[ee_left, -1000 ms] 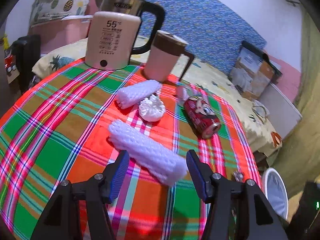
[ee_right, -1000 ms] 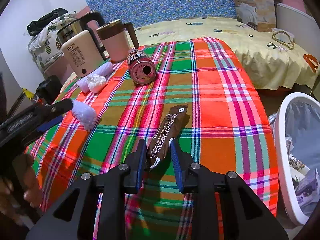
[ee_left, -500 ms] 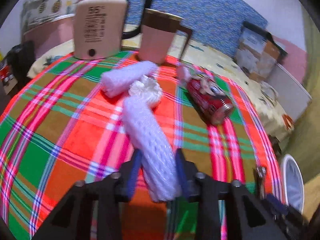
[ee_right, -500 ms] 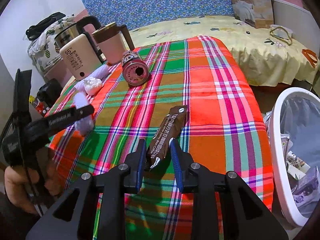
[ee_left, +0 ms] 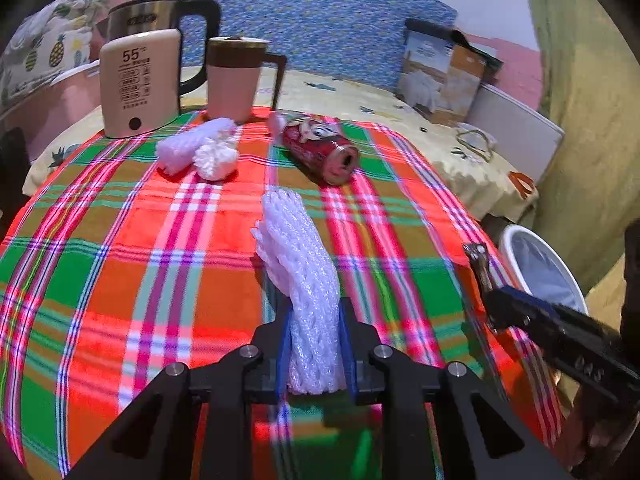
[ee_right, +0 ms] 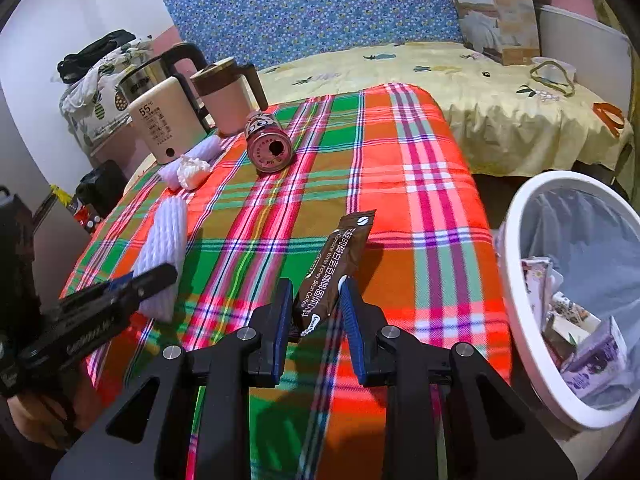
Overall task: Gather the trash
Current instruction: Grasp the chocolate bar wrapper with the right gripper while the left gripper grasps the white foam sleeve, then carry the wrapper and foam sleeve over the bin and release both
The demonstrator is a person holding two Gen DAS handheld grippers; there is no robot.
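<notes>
My left gripper [ee_left: 315, 312] is shut on a white foam net sleeve [ee_left: 298, 256] and holds it above the plaid tablecloth [ee_left: 120, 264]. My right gripper [ee_right: 314, 298] is shut on a brown coffee sachet [ee_right: 340, 256], lifted off the cloth. A red can [ee_left: 320, 148] lies on its side further back; it also shows in the right wrist view [ee_right: 268, 146]. Another foam sleeve [ee_left: 188, 146] and a white foam ball [ee_left: 216, 156] lie near the kettle. The white trash bin [ee_right: 572, 292] stands right of the table, holding several wrappers.
A cream kettle [ee_left: 140, 84] and a pink lidded jug [ee_left: 236, 76] stand at the table's far edge. A bed with a yellow sheet [ee_right: 500, 100] and a cardboard box [ee_right: 500, 12] lies behind. The bin rim also shows in the left wrist view [ee_left: 536, 264].
My left gripper closed on the foam sleeve and lifted it, swinging toward the right. My right gripper raised the sachet and shifted toward the bin.
</notes>
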